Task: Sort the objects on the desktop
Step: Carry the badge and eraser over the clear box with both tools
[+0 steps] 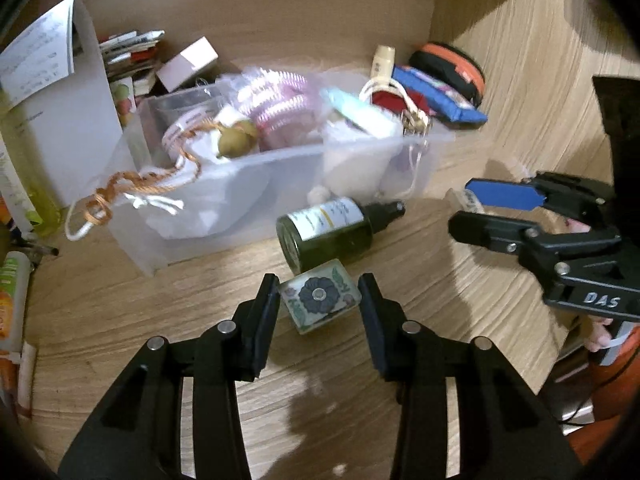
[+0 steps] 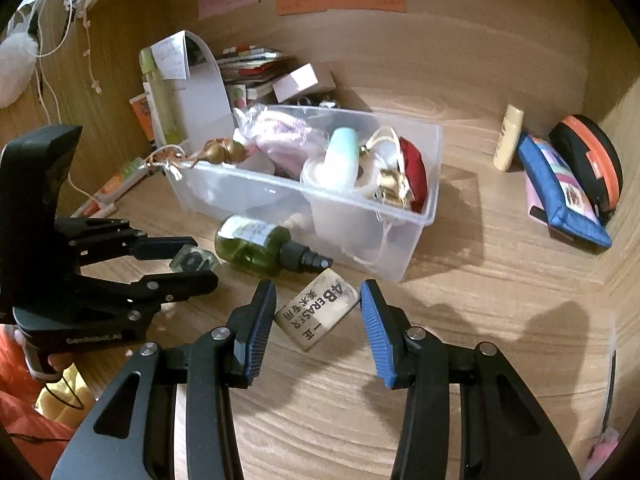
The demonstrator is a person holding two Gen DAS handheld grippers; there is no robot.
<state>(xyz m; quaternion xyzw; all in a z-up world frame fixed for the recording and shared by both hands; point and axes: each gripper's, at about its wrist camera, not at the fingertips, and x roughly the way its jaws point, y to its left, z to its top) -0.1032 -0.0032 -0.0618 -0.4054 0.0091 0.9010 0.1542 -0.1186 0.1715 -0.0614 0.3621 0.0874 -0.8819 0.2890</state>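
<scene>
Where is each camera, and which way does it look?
Left wrist view: on the left tongs, looking down at a glass block between their fingers; the right tongs show at right.
Right wrist view: on the right tongs, looking down at an eraser; the left tongs and a hand show at left.
Both see the green bottle and clear bin.

Counting ahead of my grippers: one clear plastic bin [image 2: 420,216], one dark green spray bottle [image 2: 256,246], one worn white eraser [image 2: 320,316], one flower-printed glass block [image 1: 320,300], one cream tube [image 2: 508,142], two zip pouches.
</scene>
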